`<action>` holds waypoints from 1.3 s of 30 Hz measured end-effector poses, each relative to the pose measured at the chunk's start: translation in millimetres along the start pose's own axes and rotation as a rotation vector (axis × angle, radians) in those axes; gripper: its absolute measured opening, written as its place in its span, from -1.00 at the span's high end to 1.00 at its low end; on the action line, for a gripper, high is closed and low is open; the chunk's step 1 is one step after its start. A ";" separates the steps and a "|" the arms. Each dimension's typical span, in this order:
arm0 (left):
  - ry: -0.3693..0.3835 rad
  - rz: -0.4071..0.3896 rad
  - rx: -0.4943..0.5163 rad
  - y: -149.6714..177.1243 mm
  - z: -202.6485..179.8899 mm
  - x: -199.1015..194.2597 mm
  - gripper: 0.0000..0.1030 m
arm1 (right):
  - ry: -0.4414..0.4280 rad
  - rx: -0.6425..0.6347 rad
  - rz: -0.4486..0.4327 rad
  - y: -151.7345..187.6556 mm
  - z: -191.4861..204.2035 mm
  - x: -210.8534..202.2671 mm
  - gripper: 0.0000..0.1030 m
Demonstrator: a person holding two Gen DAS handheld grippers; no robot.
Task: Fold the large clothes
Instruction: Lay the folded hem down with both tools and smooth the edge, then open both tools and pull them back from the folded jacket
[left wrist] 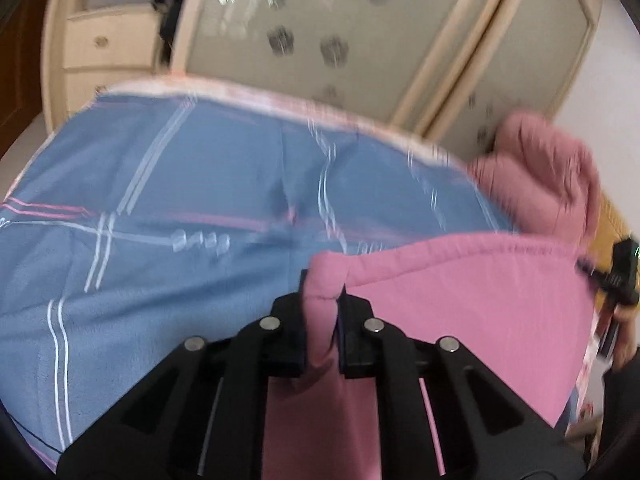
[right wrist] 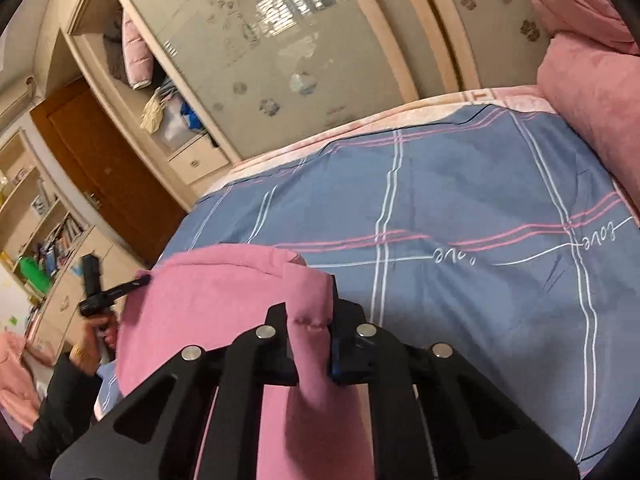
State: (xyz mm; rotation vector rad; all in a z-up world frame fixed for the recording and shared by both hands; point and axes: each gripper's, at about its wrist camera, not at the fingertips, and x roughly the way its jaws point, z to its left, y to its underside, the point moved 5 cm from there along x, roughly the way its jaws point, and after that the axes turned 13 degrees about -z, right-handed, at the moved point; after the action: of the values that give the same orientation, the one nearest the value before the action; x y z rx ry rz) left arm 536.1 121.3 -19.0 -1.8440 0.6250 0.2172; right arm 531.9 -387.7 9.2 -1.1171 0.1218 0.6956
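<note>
A large pink garment [left wrist: 460, 300] lies over a bed with a blue checked cover [left wrist: 180, 200]. My left gripper [left wrist: 322, 320] is shut on a bunched edge of the pink cloth, which rises between its black fingers [left wrist: 286, 332]. In the right wrist view the same pink garment [right wrist: 208, 300] spreads to the left, and my right gripper [right wrist: 311, 332] is shut on another folded edge of it. Each view shows the other gripper: the right one [left wrist: 618, 280] at the far right, the left one [right wrist: 104, 296] at the left in a person's hand [right wrist: 90, 340].
The blue bed cover [right wrist: 460, 220] stretches ahead with pink and white lines. A pink quilt or pillow heap [right wrist: 592, 92] sits at the bed's far right. Behind stand a wardrobe with frosted sliding doors [right wrist: 280, 40], a brown door [right wrist: 100, 168] and shelves [right wrist: 48, 240].
</note>
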 end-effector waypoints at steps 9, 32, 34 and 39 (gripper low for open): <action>-0.294 0.104 0.238 59.3 14.7 51.0 -0.60 | 0.165 0.087 0.080 70.5 -62.7 59.9 0.53; -0.536 -0.463 -0.005 136.9 -41.8 -291.1 -0.96 | 0.636 -0.036 -0.271 189.1 53.9 -195.9 -0.97; -0.517 -0.366 0.044 171.5 -64.3 -297.3 -0.96 | 0.608 -0.112 -0.263 217.8 85.4 -199.9 -0.97; -0.481 -0.254 0.239 244.2 -130.0 -305.5 -0.96 | 0.561 -0.261 -0.277 275.6 162.9 -211.3 -0.97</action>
State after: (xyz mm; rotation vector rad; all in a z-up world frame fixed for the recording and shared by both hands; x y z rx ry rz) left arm 132.8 38.6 -38.7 -1.5445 0.0758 0.3837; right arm 169.3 -274.0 -42.6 -1.5264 0.3524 0.1375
